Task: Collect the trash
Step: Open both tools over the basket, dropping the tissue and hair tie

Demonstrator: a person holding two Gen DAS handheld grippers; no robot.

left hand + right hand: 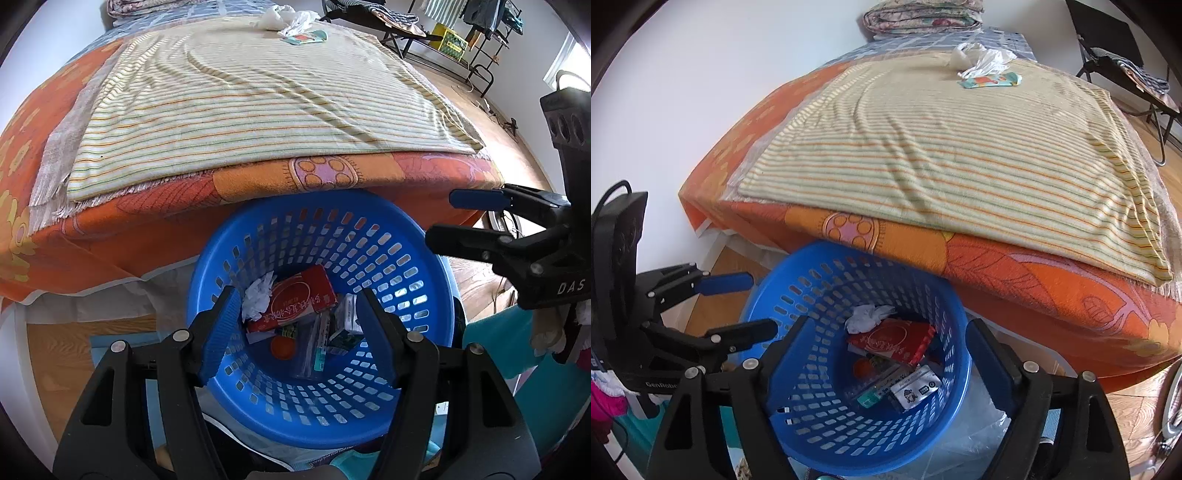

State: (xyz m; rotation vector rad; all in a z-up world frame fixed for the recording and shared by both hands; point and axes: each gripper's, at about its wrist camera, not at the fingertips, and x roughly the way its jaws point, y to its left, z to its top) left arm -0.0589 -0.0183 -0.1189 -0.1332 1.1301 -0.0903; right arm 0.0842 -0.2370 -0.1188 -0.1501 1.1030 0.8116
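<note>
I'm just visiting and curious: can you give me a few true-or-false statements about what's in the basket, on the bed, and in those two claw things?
1. The round blue plastic basket is empty. False: it holds a red carton, a crumpled white tissue and other packets.
2. A white plastic bag lies at the bed's far end. True.
3. The left gripper clamps the carton. False: open, holding nothing.
4. The right gripper is open and empty. True.
5. A striped blanket covers the bed. True.

Bright daylight from a window (pixel 563 62) at right, soft shadows, sharp focus, strong fisheye bending with dark vignetted corners.
</note>
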